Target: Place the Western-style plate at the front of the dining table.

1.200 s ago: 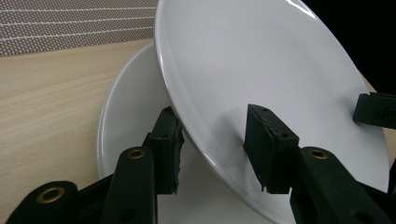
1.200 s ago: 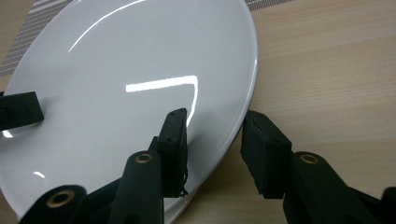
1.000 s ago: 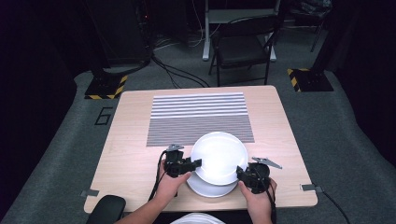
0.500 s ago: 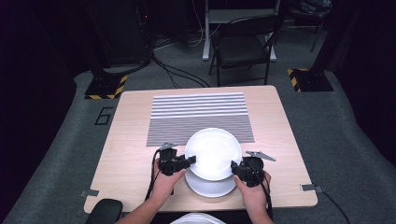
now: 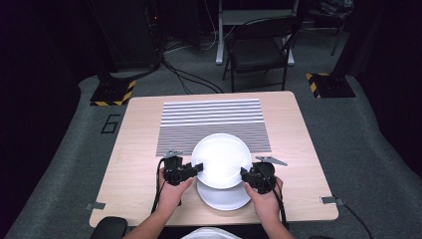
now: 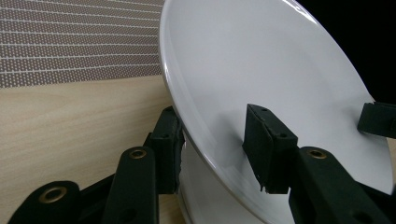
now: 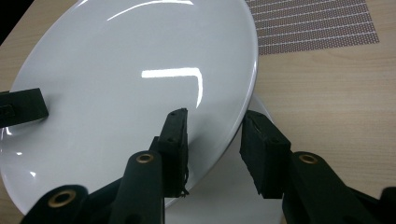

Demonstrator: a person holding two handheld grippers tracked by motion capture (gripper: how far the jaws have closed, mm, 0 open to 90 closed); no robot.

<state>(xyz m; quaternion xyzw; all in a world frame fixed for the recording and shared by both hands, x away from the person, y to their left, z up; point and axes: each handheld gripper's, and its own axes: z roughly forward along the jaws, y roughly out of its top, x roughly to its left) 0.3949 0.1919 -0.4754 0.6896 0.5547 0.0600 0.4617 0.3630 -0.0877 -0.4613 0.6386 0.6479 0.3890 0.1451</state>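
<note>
A white plate (image 5: 221, 159) hangs tilted above a second white plate (image 5: 224, 197) that lies on the wooden table (image 5: 129, 189). My left gripper (image 5: 199, 168) is shut on the raised plate's left rim, one jaw over it and one under; up close, the left gripper (image 6: 217, 140) clamps the plate (image 6: 261, 70). My right gripper (image 5: 245, 174) is shut on the opposite rim, and its own view has the right gripper (image 7: 218, 140) pinching the plate (image 7: 140, 70) with the lower plate (image 7: 233, 196) beneath.
A striped mat (image 5: 214, 119) covers the table's far middle, just behind the plates. A black chair (image 5: 259, 50) stands beyond the far edge. Another white rim (image 5: 209, 233) peeks in at the bottom edge, by the person's forearms.
Both grippers have carried the raised plate a little to the left and away from the person, toward the striped mat. The lower plate has stayed where it was.
</note>
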